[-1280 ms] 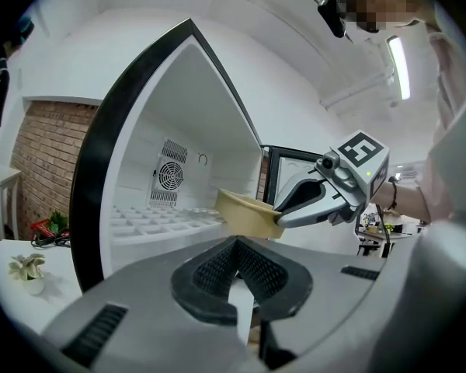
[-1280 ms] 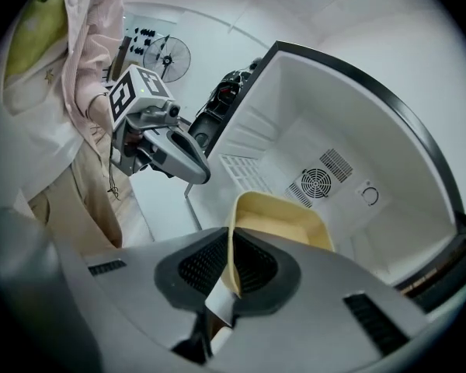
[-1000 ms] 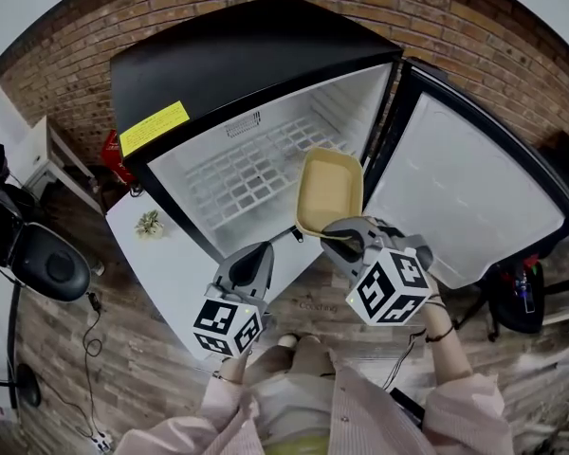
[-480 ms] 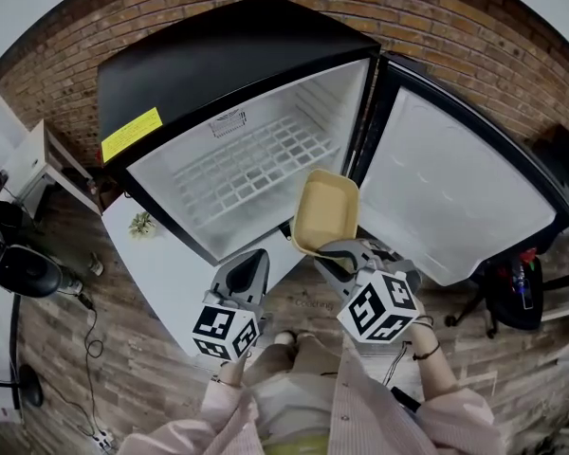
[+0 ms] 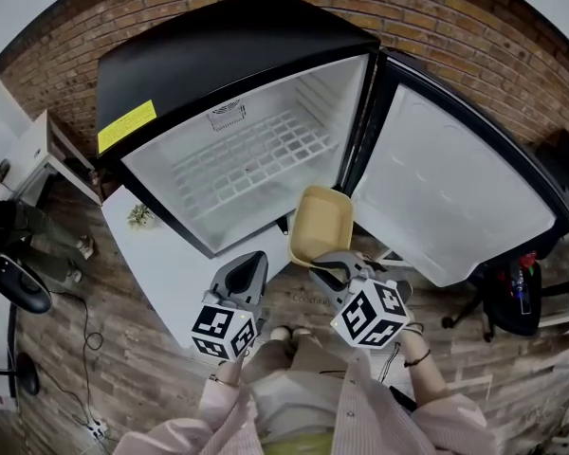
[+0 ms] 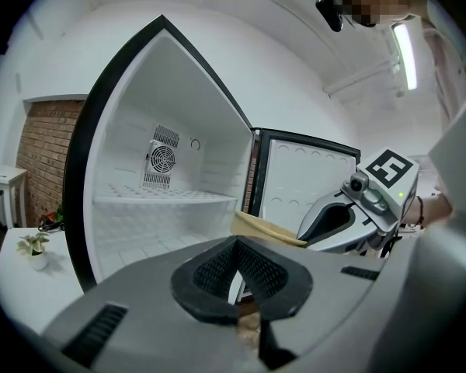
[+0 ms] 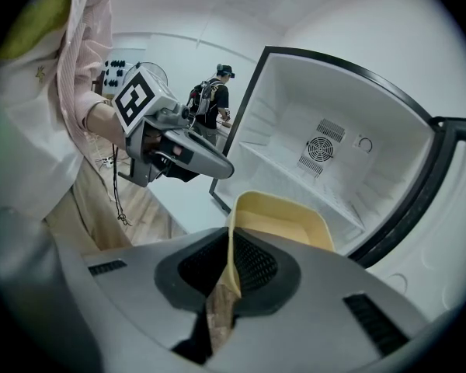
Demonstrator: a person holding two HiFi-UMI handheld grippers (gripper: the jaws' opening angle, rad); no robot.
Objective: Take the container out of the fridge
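**Beige container [image 5: 322,224] comes clear of the fridge [image 5: 228,55]**

A second ago it sat against the cabinet's mouth. Now it hangs at five o'clock of the opening, over the wooden floor [image 5: 123,349], with the right gripper [image 5: 324,265] pinching its near wall. The left gripper [image 5: 254,259], at nine o'clock of the right, is pressed together and empty. The removal looks essentially done.

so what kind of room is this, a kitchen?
Probably an office or lab space rather than a kitchen: bare brick wall, an empty fridge, plank floor, and another person across the open room.
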